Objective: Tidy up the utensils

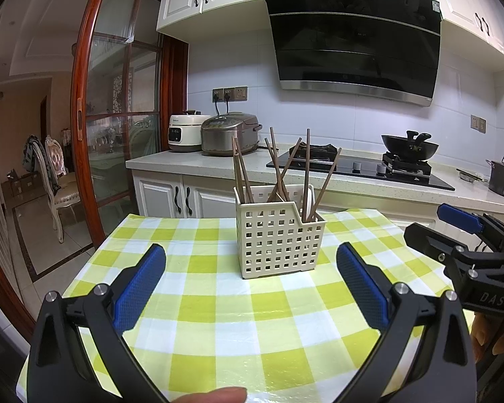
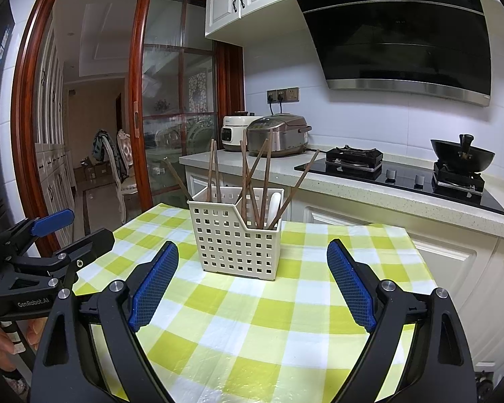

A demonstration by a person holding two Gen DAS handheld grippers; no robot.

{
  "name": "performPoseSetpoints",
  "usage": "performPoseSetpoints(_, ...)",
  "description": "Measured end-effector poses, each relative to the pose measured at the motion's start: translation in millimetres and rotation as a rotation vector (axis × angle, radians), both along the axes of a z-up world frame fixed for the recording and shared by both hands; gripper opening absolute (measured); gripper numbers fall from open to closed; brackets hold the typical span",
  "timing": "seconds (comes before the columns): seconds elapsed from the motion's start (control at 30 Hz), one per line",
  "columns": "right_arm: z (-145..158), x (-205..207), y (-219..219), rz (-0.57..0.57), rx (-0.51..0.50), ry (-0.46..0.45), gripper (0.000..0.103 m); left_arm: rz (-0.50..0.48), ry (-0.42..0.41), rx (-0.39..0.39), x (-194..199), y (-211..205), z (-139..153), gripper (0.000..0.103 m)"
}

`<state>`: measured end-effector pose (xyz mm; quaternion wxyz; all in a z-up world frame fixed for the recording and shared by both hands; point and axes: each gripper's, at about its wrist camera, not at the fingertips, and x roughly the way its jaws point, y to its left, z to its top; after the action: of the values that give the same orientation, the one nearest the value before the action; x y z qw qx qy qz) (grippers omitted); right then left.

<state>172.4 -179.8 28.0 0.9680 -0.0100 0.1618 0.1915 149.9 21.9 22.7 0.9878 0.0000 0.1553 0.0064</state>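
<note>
- The basket [image 1: 279, 238], cream and full of square holes, stands upright on the table [image 1: 218, 319] with its green-and-white checked cloth.
- Brown chopsticks [image 1: 275, 168] lean at mixed angles inside the basket, in both of its compartments; a white spoon [image 2: 275, 205] sits in the lower compartment.
- The left gripper [image 1: 252, 288] hovers in front of the basket, fingers spread wide, holding nothing.
- The right gripper [image 2: 252, 285] hovers in front of the basket too, fingers wide apart and empty.
- Behind the basket stand a stove [image 1: 363, 168] and a rice cooker [image 1: 228, 134].
</note>
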Motion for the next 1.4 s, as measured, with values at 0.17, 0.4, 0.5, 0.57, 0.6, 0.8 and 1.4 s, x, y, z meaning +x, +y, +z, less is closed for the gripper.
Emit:
performPoseSetpoints(0.17,0.1,0.1,-0.1,0.001,0.0,-0.001,0.084,0.0,-0.001,-0.001,-0.2,-0.2,0.0,0.098)
performPoseSetpoints(0.4,-0.6,-0.5,0.2,0.0,0.0,-0.001,0.084,0.0,-0.001,0.0,0.1,-1.5,-0.2,0.098)
performPoseSetpoints(0.5,-0.8,-1.3,0.8,0.002,0.0,-0.002,0.084,-0.002,-0.001,-0.003,-0.2,-2.1,-0.3,0.098)
performPoseSetpoints(0.57,-1.1,-1.3,1.2,0.001,-0.001,-0.002,0.084,-0.001,-0.001,-0.001,-0.2,-2.4,-0.2,0.098)
performPoseSetpoints(0.6,-0.9,-1.2,0.7,0.001,0.001,-0.001,0.084,-0.001,-0.001,-0.001,-0.4,-2.3,-0.2,0.098)
performPoseSetpoints(0.8,-0.7,-1.4,0.7,0.0,0.001,-0.002,0.084,0.001,-0.004,-0.004,-0.5,-5.7,0.3,0.098)
performPoseSetpoints(1.4,-1.0,-1.3,0.6,-0.001,0.001,-0.002,0.084,-0.005,-0.021,-0.002,1.1,-8.2,1.6,0.098)
